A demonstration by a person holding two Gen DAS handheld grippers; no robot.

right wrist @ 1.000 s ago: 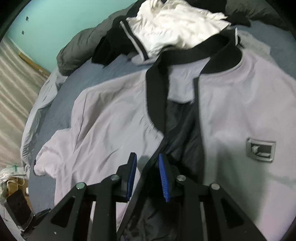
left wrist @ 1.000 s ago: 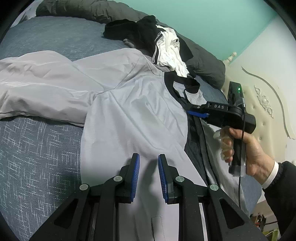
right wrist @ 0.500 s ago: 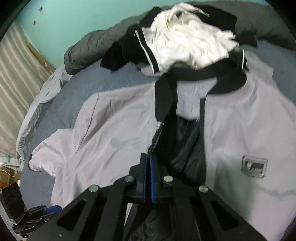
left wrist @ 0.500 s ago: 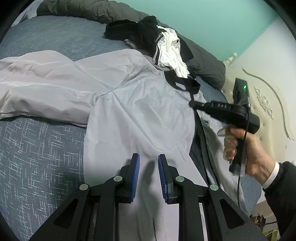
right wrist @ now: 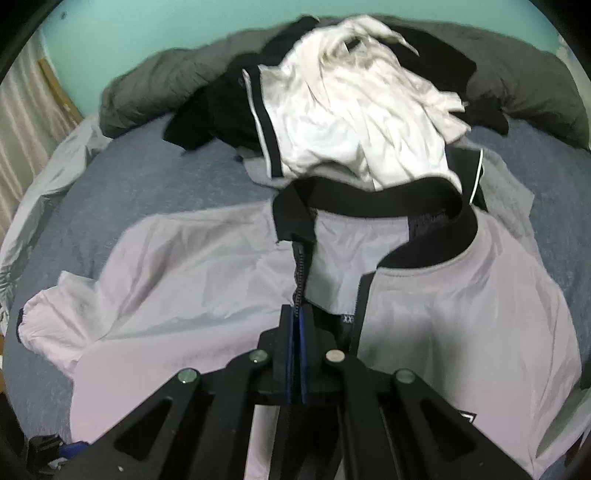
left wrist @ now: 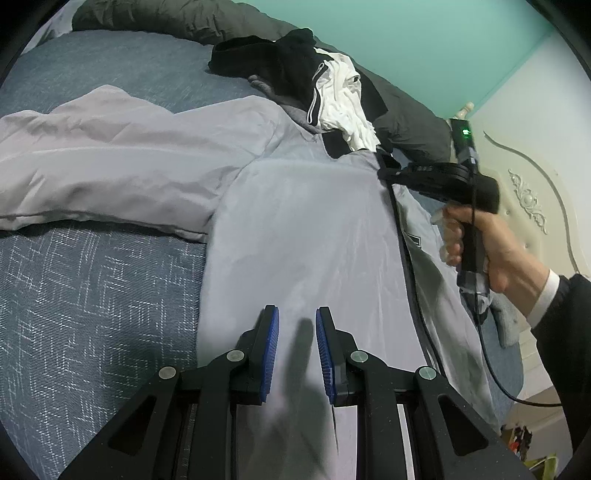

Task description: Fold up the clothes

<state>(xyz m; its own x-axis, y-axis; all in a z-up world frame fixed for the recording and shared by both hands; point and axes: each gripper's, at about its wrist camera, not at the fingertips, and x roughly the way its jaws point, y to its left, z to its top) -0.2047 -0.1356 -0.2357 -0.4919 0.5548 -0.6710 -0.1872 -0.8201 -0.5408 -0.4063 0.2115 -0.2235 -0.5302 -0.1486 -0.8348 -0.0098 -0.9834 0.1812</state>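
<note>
Left wrist view: blue-grey bedspread (left wrist: 92,295) fills the frame from 7 to 11 o'clock, with a dark grey duvet (left wrist: 177,22) bunched along its far edge at 12 o'clock. Pale grey jacket (left wrist: 303,229) lies front-up across the bed; one sleeve (left wrist: 103,173) stretches toward 9 o'clock, the body runs from centre to 6 o'clock. Heap of black and white clothes (left wrist: 325,85) sits at 12 to 1 o'clock, touching the jacket's black collar. Left gripper (left wrist: 296,350) hovers over the lower jacket panel, jaws parted, nothing between them. A hand (left wrist: 491,240) at 3 o'clock holds the right gripper's handle above the zip line.

Right wrist view: jacket (right wrist: 184,280) spreads from 8 to 4 o'clock, collar (right wrist: 373,199) at centre, clothes heap (right wrist: 351,110) at 12 o'clock. Right gripper (right wrist: 296,314) is clenched on the jacket's zip edge (right wrist: 300,269), which rises toward 12 o'clock from the tips.
</note>
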